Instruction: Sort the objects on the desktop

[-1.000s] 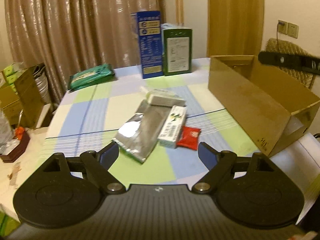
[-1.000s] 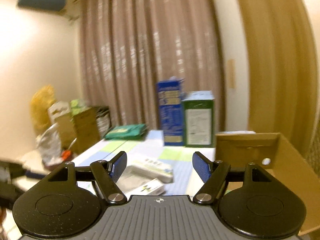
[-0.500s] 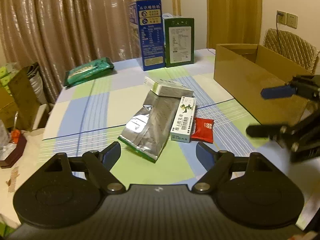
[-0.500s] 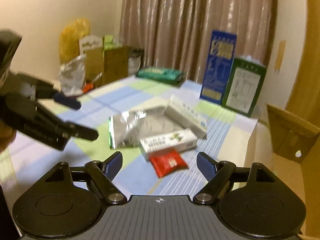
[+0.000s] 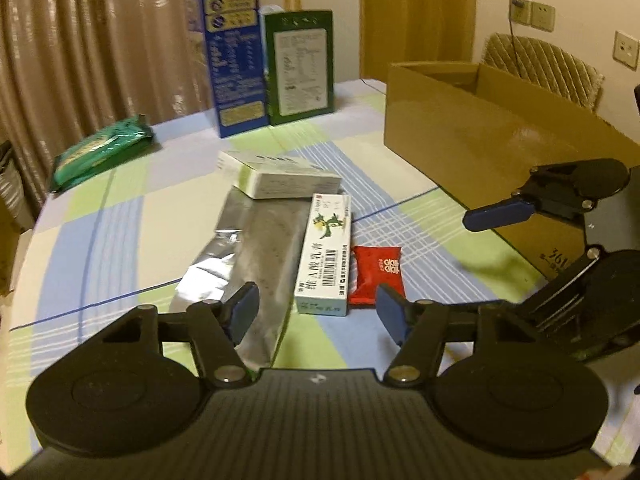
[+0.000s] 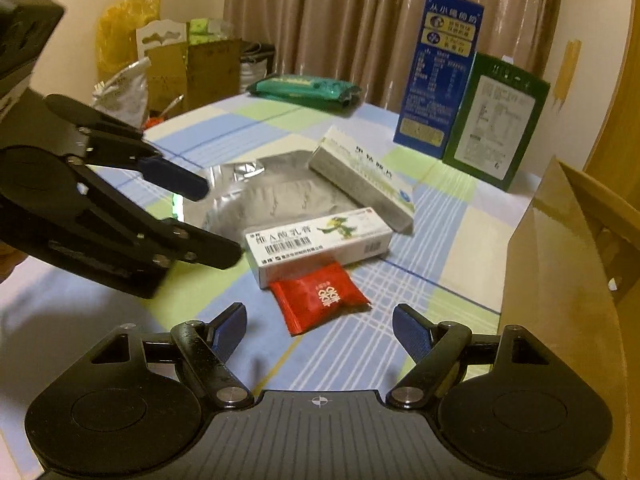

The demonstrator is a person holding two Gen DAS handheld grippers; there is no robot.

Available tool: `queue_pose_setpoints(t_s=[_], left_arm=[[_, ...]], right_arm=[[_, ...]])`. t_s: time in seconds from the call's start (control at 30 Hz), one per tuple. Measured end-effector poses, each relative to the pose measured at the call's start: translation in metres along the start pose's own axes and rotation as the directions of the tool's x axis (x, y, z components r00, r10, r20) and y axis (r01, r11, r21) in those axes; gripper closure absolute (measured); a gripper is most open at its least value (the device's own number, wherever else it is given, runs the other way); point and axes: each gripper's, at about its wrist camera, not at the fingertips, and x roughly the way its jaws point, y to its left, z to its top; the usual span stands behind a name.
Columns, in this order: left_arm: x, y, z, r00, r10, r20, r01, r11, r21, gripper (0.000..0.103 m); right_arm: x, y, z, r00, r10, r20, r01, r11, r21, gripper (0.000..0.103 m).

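Both of your tools are closing in on the pile compared with a second ago: your right hand-held gripper (image 6: 319,326), which was looking out at the curtains, is now tipping down over the bench (image 6: 460,248), and your left hand-held gripper (image 5: 316,312) is sitting nearer the packets. You are keeping both with fingers spread wide and holding nothing, which suits an approach where no item is chosen yet. The red sachet (image 6: 320,296) is lying just ahead of your right tool, centred between its fingers and touching the near edge of the white ointment box (image 6: 318,240). That box is resting partly on the silver foil pouch (image 6: 276,196), with a second white carton (image 6: 364,176) beyond it. From your left tool, the ointment box (image 5: 326,252) is lying straight ahead, the pouch (image 5: 244,248) under the left finger, the sachet (image 5: 376,274) just inside the right one. The open cardboard box (image 5: 472,136) is waiting ahead and to the right, probably as the bin for sorted items.
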Motion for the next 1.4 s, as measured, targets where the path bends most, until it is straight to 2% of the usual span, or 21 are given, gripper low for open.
queue_pose_setpoints(t_s=[0.2, 0.4, 0.5, 0.53, 0.57, 0.97, 1.1, 1.4], left_arm=[[0.029, 0.002, 0.006, 0.999, -0.02, -0.032, 0.021, 1.0, 0.021, 0.047], [0.055, 0.005, 0.008, 0.996, -0.053, -0.068, 0.055, 0.998, 0.026, 0.054], [0.061, 0.007, 0.009, 0.995, -0.066, -0.076, 0.068, 0.997, 0.024, 0.063], [0.062, 0.008, 0.01, 0.994, -0.069, -0.082, 0.071, 0.997, 0.025, 0.069], [0.063, 0.008, 0.009, 0.994, -0.072, -0.085, 0.075, 0.997, 0.029, 0.07], [0.047, 0.002, -0.001, 0.986, -0.13, -0.101, 0.138, 0.987, 0.082, 0.071], [0.036, 0.001, -0.009, 0.985, -0.135, -0.109, 0.144, 0.987, 0.075, 0.071], [-0.008, -0.014, -0.04, 0.983, -0.126, -0.132, 0.131, 0.991, 0.027, 0.071]], right_arm=[[0.014, -0.006, -0.002, 0.999, -0.009, -0.038, 0.009, 1.0, 0.014, 0.025], [0.022, -0.007, -0.002, 0.999, -0.001, -0.036, 0.002, 1.0, 0.009, 0.025], [0.028, -0.008, -0.003, 0.999, 0.012, -0.03, -0.011, 1.0, 0.012, 0.025], [0.031, -0.01, -0.003, 0.999, 0.017, -0.03, -0.016, 1.0, 0.021, 0.025], [0.033, -0.011, -0.003, 0.999, 0.02, -0.03, -0.019, 0.999, 0.028, 0.025], [0.046, -0.013, -0.008, 0.992, 0.122, -0.022, -0.121, 0.992, 0.028, 0.027], [0.035, -0.002, -0.012, 0.991, 0.13, -0.038, -0.13, 0.991, 0.018, 0.039], [-0.003, 0.039, -0.031, 0.978, 0.188, -0.089, -0.19, 0.982, -0.018, 0.041]])
